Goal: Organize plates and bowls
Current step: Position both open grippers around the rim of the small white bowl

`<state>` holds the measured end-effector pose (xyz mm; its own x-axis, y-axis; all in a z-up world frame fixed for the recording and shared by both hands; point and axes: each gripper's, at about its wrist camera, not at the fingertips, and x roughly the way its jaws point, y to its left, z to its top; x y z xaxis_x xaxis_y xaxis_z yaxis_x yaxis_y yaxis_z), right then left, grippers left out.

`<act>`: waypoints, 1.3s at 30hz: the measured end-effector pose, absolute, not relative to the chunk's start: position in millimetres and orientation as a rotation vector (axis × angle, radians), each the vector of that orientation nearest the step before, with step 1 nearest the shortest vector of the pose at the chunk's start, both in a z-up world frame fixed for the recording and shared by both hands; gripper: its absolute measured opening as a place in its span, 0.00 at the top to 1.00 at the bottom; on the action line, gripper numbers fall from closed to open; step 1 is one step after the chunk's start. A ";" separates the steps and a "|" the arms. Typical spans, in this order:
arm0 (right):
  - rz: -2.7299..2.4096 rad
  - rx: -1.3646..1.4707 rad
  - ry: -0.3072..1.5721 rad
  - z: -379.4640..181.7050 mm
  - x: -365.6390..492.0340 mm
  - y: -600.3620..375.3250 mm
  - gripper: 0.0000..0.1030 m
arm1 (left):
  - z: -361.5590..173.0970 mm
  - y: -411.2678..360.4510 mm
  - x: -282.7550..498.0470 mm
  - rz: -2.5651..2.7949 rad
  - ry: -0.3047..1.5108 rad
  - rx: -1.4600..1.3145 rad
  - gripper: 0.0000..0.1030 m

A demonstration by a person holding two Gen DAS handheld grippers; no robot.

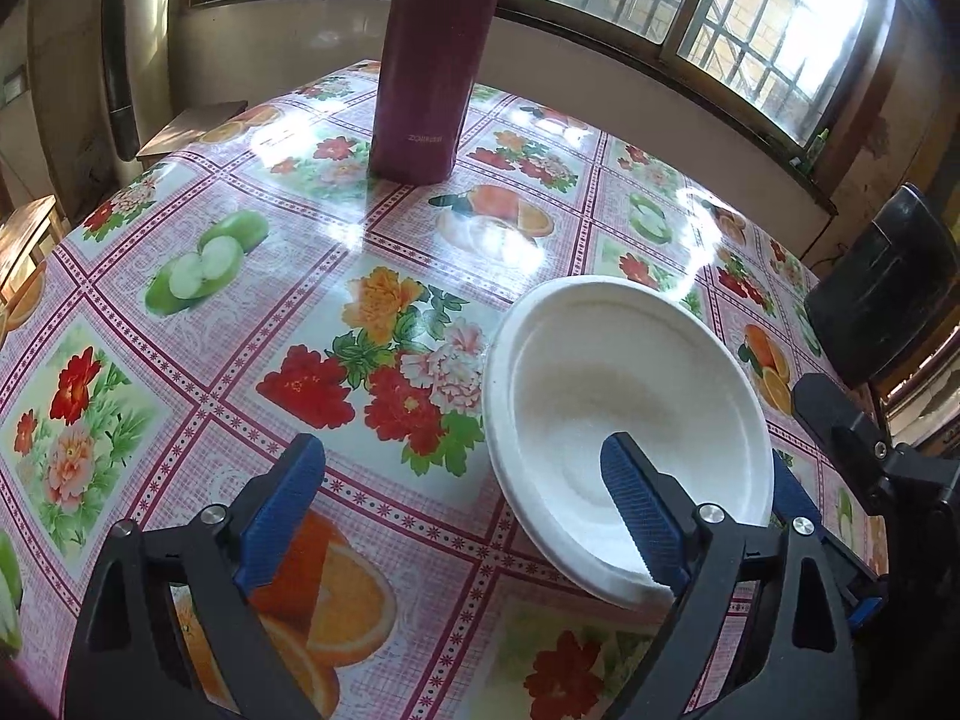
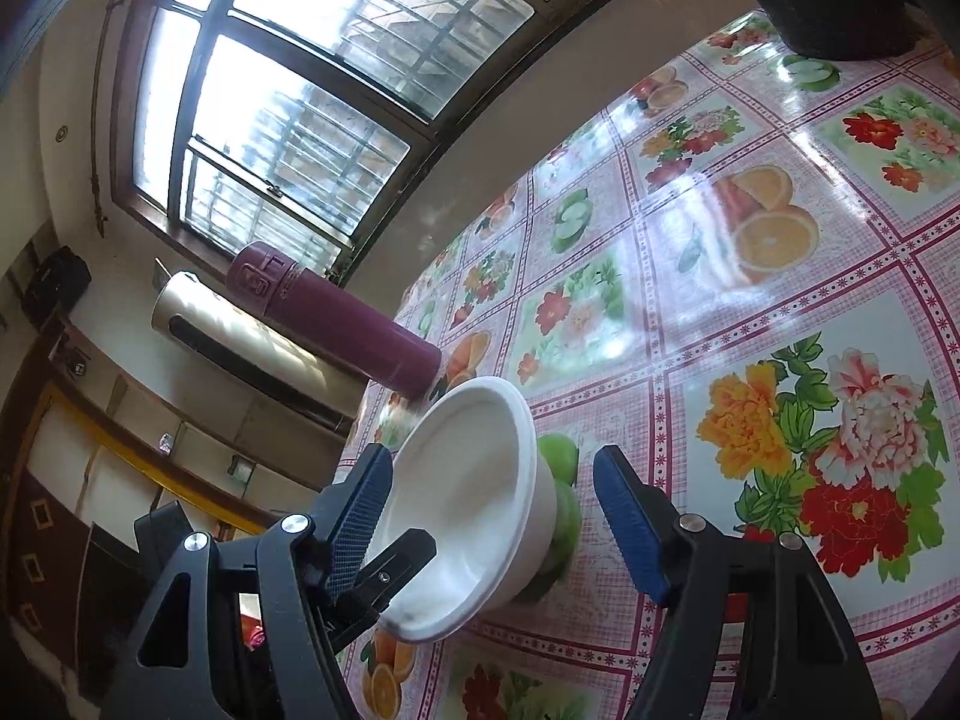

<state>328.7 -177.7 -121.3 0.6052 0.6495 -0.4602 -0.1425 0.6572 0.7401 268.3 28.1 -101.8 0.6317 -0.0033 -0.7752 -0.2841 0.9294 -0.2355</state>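
Your left gripper (image 1: 462, 480) stands wide, nothing pressed between its blue pads; its right finger reaches over the white bowl (image 1: 624, 420), which sits on the flowered surface (image 1: 180, 360) in front of the maroon flask (image 1: 429, 60). Your right gripper (image 2: 492, 510) straddles the bowl, jaws apart and not visibly pressing it.

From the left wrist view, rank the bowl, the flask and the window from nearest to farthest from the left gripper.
1. Bowl: right beside the left gripper, its right finger over it.
2. Flask: upright, mid-table ahead.
3. Window: beyond the table's far edge.
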 end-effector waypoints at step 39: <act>0.530 0.738 0.759 -116.4 325.2 -183.6 0.32 | -70.8 17.0 250.8 0.190 0.719 -0.255 0.00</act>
